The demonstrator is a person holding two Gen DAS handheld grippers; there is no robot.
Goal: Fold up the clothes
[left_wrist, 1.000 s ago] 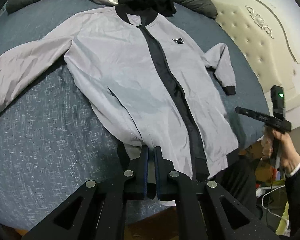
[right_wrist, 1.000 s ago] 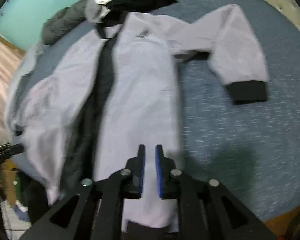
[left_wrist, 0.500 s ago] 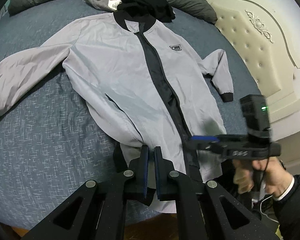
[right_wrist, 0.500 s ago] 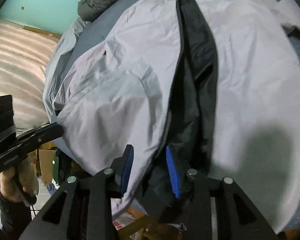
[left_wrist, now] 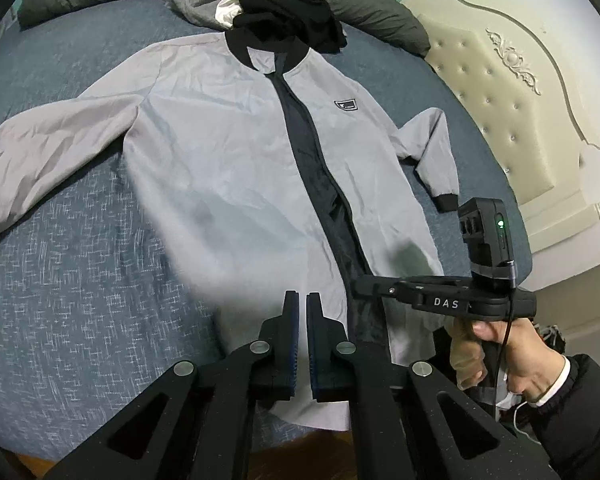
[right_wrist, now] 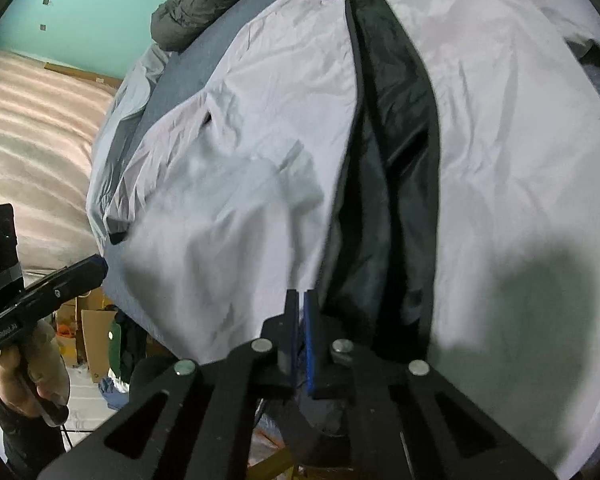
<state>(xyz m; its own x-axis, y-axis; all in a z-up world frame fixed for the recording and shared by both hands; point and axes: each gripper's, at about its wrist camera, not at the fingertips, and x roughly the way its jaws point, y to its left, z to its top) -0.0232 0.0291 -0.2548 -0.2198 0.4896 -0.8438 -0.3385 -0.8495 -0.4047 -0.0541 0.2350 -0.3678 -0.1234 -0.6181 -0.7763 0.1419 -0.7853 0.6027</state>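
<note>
A grey jacket (left_wrist: pixel 228 168) lies face up and spread flat on a blue bedspread (left_wrist: pixel 60 280), its black collar (left_wrist: pixel 268 50) at the far end from both grippers and its hem nearest them. The left gripper (left_wrist: pixel 302 300) hovers over the hem of the jacket's panel on its own left side, its two blue-lined fingers (left_wrist: pixel 291 320) drawn almost together with only a thin slit between them and nothing held in that slit. To its right, across the dark open front strip (left_wrist: pixel 320 184), the right gripper (left_wrist: pixel 360 286) reaches in over the hem near that strip, gripped by a hand (left_wrist: pixel 512 352) in a dark sleeve. In the right wrist view the right gripper (right_wrist: pixel 301 300) has its jaws nearly closed just at the edge where grey fabric meets the dark lining (right_wrist: pixel 392 168); whether cloth is pinched between them cannot be told. One sleeve (left_wrist: pixel 48 140) stretches far out to the left gripper's left, the other sleeve (left_wrist: pixel 436 156) lies bent beyond the right gripper. A pile of clothes (left_wrist: pixel 276 4) sits just past the collar
</note>
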